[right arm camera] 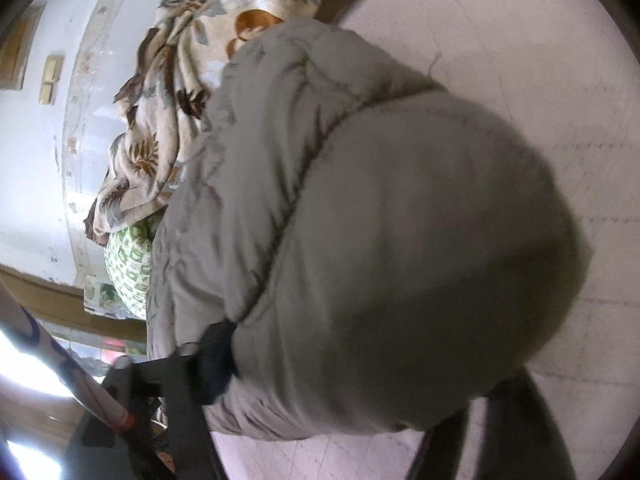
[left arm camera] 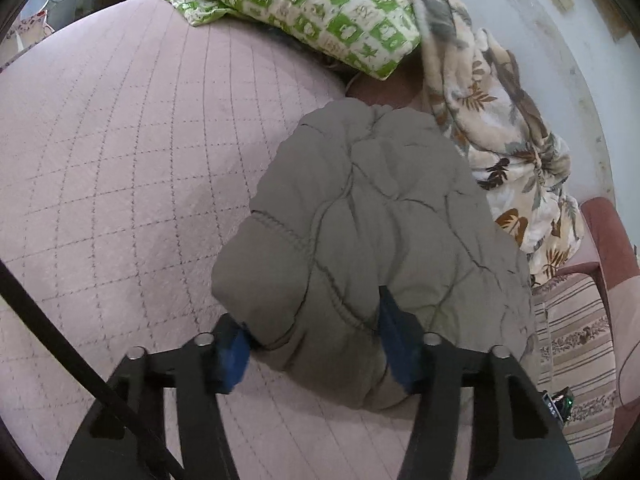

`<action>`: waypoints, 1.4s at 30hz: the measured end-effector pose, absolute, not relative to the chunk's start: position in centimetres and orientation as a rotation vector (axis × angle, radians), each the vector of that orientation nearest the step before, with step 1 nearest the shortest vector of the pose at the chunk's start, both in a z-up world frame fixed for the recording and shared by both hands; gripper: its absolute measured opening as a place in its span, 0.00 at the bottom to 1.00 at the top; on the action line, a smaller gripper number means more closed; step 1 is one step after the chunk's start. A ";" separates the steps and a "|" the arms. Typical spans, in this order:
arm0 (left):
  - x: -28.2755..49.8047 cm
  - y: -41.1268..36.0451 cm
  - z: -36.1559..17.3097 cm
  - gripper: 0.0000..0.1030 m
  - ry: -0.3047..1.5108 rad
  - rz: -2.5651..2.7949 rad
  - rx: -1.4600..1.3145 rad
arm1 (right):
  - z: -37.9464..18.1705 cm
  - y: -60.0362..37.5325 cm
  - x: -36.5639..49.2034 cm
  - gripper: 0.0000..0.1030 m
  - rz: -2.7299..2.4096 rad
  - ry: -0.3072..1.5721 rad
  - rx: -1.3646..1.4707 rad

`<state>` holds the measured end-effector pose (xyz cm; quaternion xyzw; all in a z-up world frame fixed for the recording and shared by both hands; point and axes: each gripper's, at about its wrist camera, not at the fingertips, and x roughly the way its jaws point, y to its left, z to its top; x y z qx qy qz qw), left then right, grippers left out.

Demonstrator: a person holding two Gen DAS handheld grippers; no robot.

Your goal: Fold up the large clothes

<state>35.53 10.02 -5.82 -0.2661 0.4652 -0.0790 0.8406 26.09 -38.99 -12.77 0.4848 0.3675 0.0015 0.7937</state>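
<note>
A grey-brown quilted puffer jacket lies bunched and folded on a pink quilted bedspread. My left gripper is wide open with its blue pads either side of the jacket's near edge; the right pad presses into the fabric. In the right wrist view the jacket fills the frame, close to the lens and blurred. My right gripper straddles its bulk; the left finger touches the fabric, the other finger is mostly hidden behind it.
A green-and-white patterned pillow lies at the head of the bed. A cream leaf-print blanket is heaped along the wall on the right. A striped cushion and a reddish armrest sit at the lower right.
</note>
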 end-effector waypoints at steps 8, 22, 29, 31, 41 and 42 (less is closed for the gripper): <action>32.3 10.0 -4.7 0.49 0.983 -0.165 -0.514 | -11.4 -38.7 24.2 0.53 0.012 0.800 1.025; 30.5 10.5 -6.2 0.58 1.019 -0.152 -0.500 | -12.7 -38.9 21.8 0.62 0.039 0.849 1.004; 28.6 11.8 -4.3 0.64 1.002 -0.137 -0.533 | -12.8 -39.3 20.4 0.78 -0.006 0.833 1.036; 27.4 11.7 -3.2 0.64 0.973 -0.123 -0.495 | -12.2 -39.4 19.1 0.79 -0.033 0.821 1.028; 18.6 10.7 0.7 0.74 0.759 0.089 -0.169 | -8.0 -39.5 11.5 0.80 -0.215 0.726 0.847; 17.9 10.5 1.0 0.78 0.723 0.129 -0.126 | -7.6 -39.1 11.0 0.80 -0.221 0.719 0.830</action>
